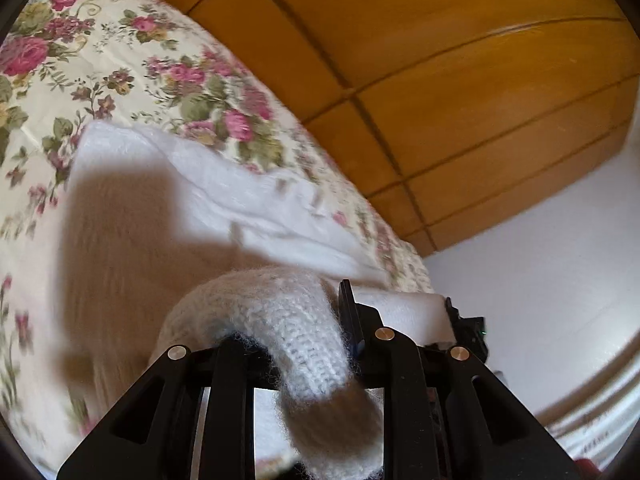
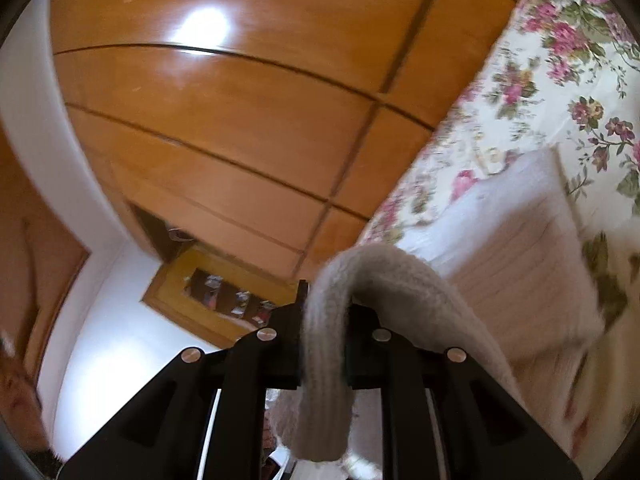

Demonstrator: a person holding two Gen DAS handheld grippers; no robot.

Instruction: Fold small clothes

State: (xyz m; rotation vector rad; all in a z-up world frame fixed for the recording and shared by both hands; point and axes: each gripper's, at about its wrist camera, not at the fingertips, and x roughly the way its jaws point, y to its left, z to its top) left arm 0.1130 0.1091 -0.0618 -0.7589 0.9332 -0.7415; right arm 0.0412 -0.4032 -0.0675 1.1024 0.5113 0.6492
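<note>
Mid-fold, by the look of it: left gripper [image 1: 320,344] and right gripper [image 2: 324,332] are each clamped on an edge of the white knit sweater [image 1: 168,208], lifted over the floral bedspread [image 1: 120,72]. Next move likely calls for carrying both edges across evenly. Only the right wrist view shows the wooden-framed recess [image 2: 224,292].

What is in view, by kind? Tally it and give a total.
Grippers: 2, the left gripper and right gripper, both shut on the garment
White knitted garment: 1
Floral bedspread: 1
Wooden wardrobe: 1
Total: 5
</note>
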